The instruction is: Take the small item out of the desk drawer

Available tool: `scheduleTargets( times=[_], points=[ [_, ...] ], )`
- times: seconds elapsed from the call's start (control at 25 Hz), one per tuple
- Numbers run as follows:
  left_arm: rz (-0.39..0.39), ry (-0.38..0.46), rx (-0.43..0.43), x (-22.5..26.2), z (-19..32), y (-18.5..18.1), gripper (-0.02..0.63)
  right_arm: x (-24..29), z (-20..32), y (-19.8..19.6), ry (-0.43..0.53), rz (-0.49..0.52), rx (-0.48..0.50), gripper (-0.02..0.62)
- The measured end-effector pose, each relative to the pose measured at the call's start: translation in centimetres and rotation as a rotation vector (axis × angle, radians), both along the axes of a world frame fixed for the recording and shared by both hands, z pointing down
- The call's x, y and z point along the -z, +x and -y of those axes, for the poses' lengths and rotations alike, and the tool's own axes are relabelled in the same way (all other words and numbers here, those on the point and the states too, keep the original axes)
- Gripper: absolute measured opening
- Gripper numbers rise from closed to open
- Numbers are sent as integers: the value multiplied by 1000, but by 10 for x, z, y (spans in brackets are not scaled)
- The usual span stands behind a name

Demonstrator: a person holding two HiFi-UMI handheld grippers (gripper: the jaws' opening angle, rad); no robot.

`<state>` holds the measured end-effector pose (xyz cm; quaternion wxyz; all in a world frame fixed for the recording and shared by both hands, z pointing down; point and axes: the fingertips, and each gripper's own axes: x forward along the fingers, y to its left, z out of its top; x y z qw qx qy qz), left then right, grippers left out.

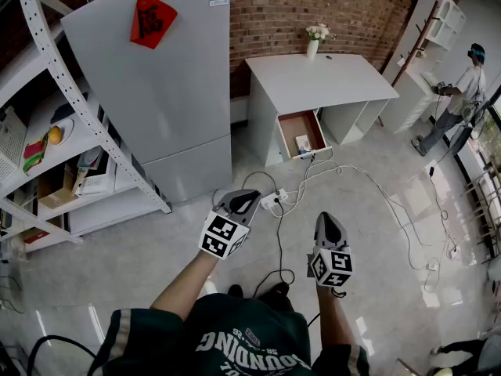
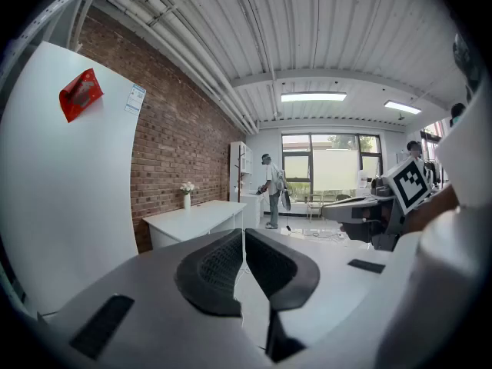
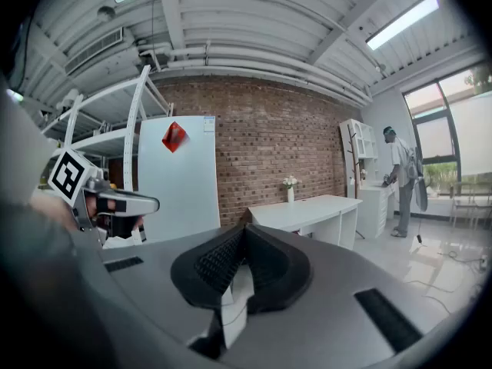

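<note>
Brick wall (image 1: 313, 6), desk drawer (image 1: 294, 126) open, item (image 1: 304, 142) inside

left tongs (image 1: 244, 202) closed, right tongs (image 1: 329, 227) closed, empty

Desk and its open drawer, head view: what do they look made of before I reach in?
Desk: smooth matte white panel, likely laminated or painted board. The top is flat and even, with crisp edges and no visible grain.
Drawer: brown inside, probably bare wood or fibreboard, going by its dull, unpainted look. It is too far off to tell which.
</note>
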<state>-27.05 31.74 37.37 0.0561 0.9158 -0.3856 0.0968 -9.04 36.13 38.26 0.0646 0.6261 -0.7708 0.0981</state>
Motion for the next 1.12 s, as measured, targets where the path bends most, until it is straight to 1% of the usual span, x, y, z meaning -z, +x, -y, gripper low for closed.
scheduleTargets(
  times=[0.16, 0.36, 0.64, 0.84, 1.12],
  points=[
    [2, -8, 2, -2, -3, -1, 25, 1, -2, -2, 5, -15, -1, 25],
    [-2, -11, 0, -3, -3, -1, 25, -2, -1, 0, -10, -27, -10, 25],
    [-2, -18, -6, -6, -3, 1, 25, -3, -2, -6, -9, -47, 9, 25],
    [-1, -20, -8, -9, -2, 1, 25, -8, 0, -9, -13, -42, 8, 25],
    [2, -35, -7, -13, 2, 10, 25, -15, 1, 0, -39, -24, 6, 25]
  ],
)
